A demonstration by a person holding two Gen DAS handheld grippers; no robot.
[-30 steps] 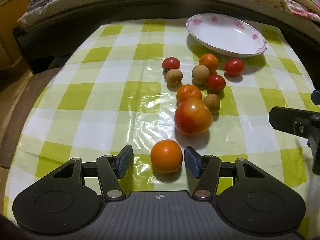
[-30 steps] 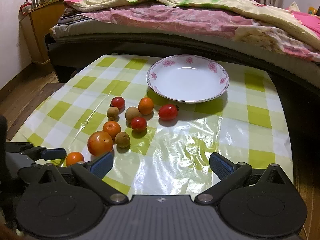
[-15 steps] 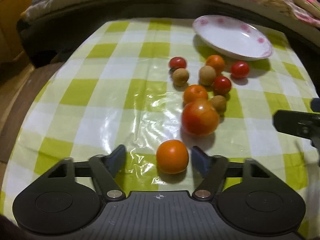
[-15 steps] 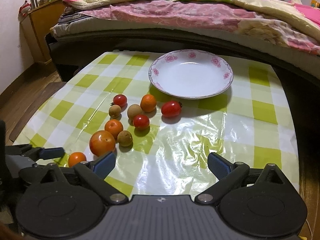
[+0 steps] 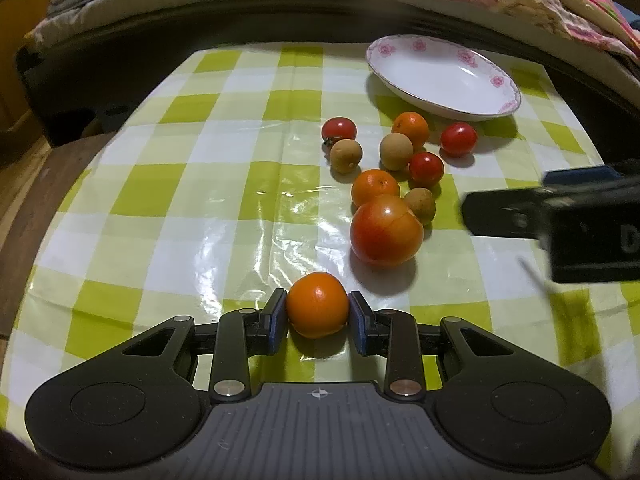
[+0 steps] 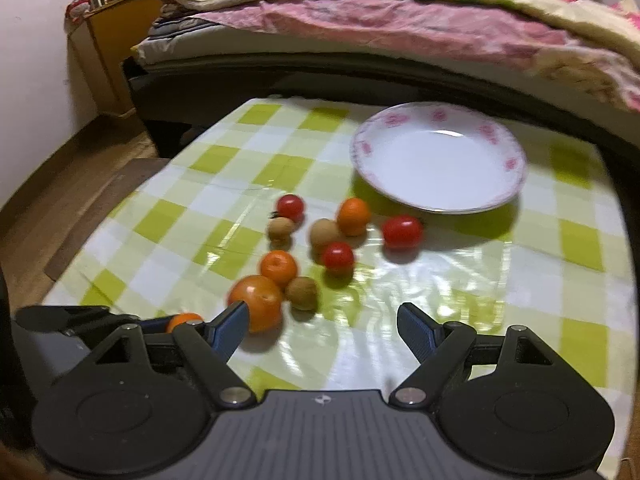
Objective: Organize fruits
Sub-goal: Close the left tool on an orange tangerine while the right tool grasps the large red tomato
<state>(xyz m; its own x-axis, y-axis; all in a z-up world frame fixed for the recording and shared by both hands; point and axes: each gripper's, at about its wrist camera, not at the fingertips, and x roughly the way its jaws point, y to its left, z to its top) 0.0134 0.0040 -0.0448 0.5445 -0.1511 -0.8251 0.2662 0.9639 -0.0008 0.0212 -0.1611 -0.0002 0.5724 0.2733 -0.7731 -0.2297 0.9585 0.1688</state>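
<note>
My left gripper [image 5: 318, 316] is shut on a small orange [image 5: 318, 304] that rests on the checked tablecloth near the front edge; the same orange [image 6: 182, 320] peeks out behind my right gripper's left finger. Just beyond lies a large tomato [image 5: 386, 230], with several small oranges, cherry tomatoes and brown longans behind it. A white plate with pink flowers [image 5: 500, 80] sits empty at the far right. My right gripper [image 6: 322, 330] hangs open over bare cloth, right of the large tomato [image 6: 256, 302], holding nothing.
A green-and-white checked cloth [image 5: 180, 168] covers the table. A bed with pink and yellow bedding [image 6: 400, 28] runs along the far side. A wooden cabinet [image 6: 108, 40] stands at the far left, and the floor shows left of the table.
My left gripper's fingers have closed in onto the small orange. The right gripper has moved forward and left toward the fruit cluster, still open.
</note>
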